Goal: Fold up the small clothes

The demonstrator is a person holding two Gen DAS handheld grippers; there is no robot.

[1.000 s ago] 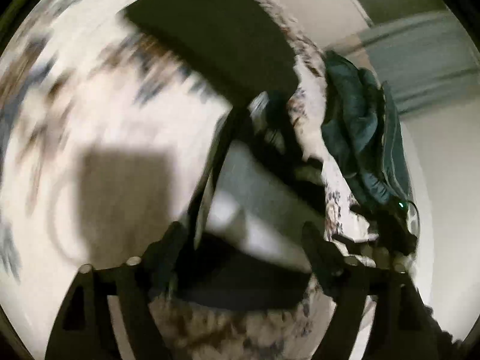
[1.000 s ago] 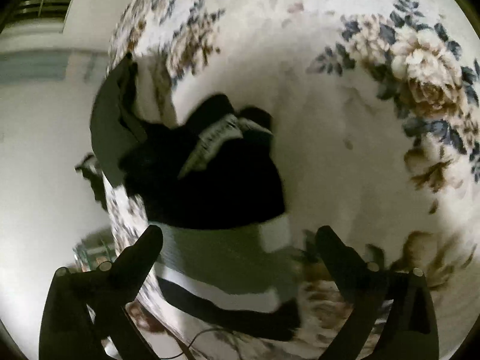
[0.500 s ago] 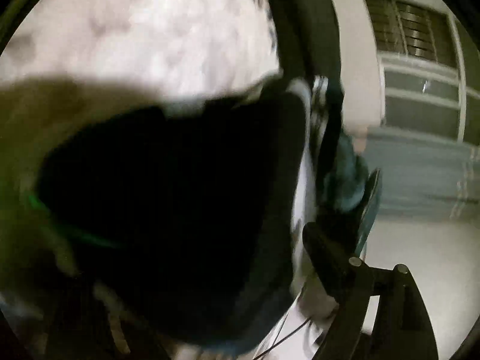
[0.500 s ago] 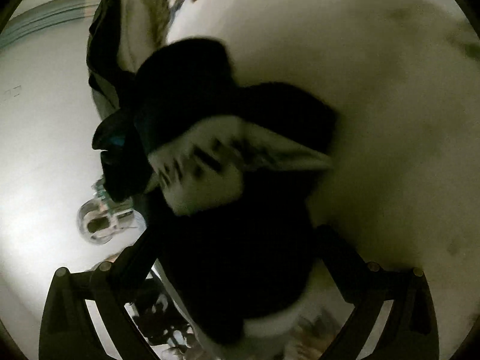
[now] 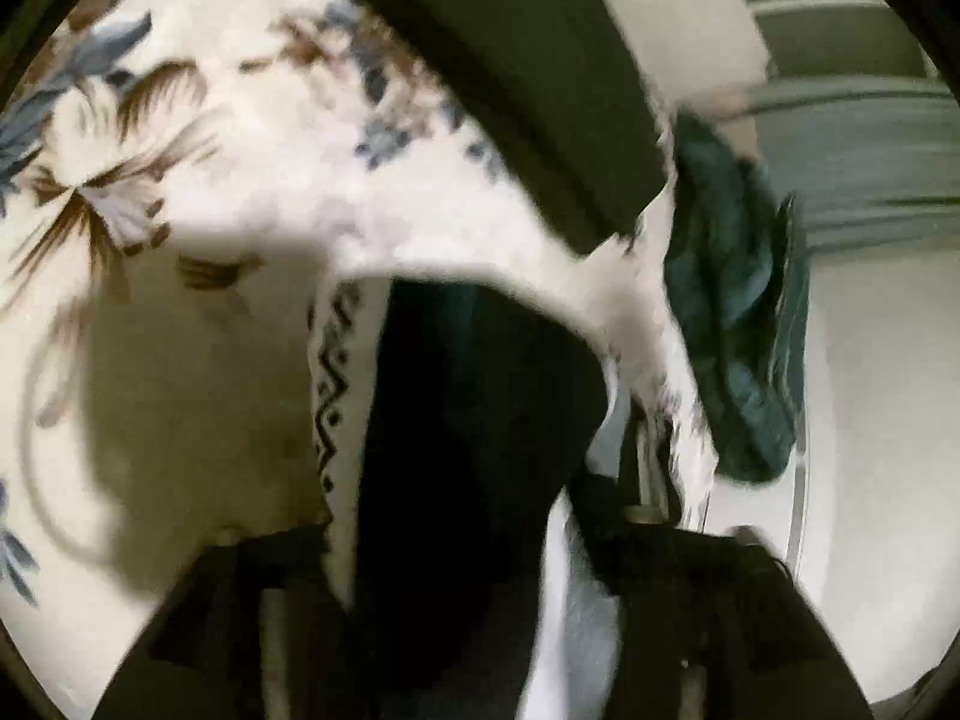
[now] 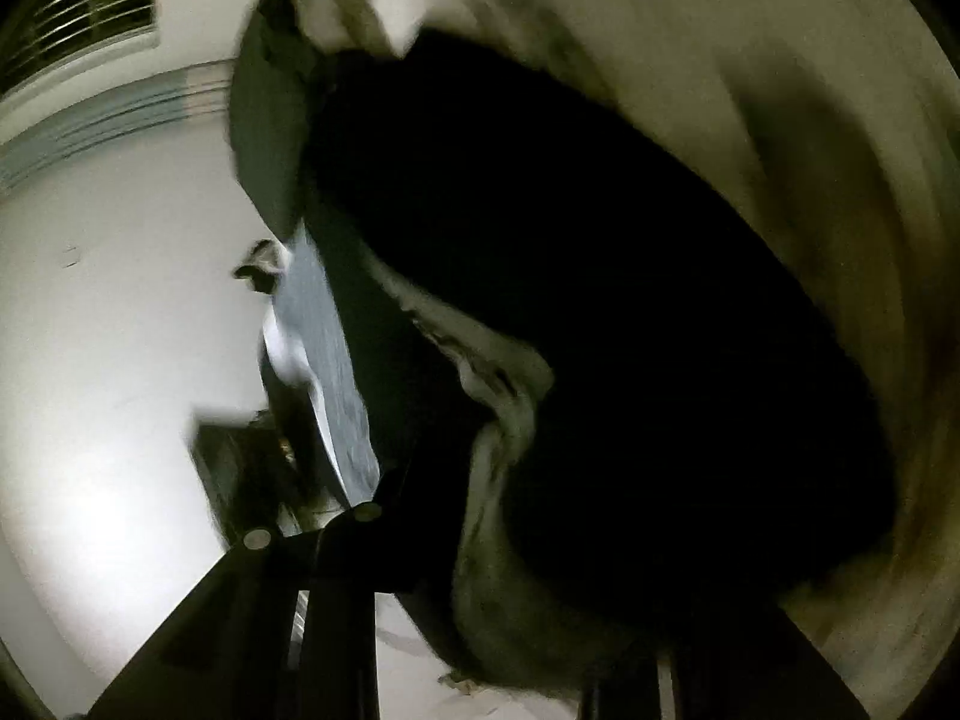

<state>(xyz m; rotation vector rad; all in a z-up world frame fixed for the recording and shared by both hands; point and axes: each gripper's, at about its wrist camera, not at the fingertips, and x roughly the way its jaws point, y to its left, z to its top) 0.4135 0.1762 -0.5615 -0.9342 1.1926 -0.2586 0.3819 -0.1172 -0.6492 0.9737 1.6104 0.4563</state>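
A small black garment with a white zigzag-patterned band hangs between the fingers of my left gripper, which is shut on it above the floral bedsheet. In the right wrist view the same black garment fills the frame, its pale band folded through the middle. My right gripper is shut on its lower part; only the left finger shows clearly, the right one is hidden by cloth.
A folded dark green-black cloth lies on the sheet at the back. A teal garment hangs over the bed's right edge. Pale floor and a window grille lie beyond the bed edge.
Both grippers have closed on the black garment and lifted it off the sheet. The left view has cleared, with the garment now hanging narrow between its fingers.
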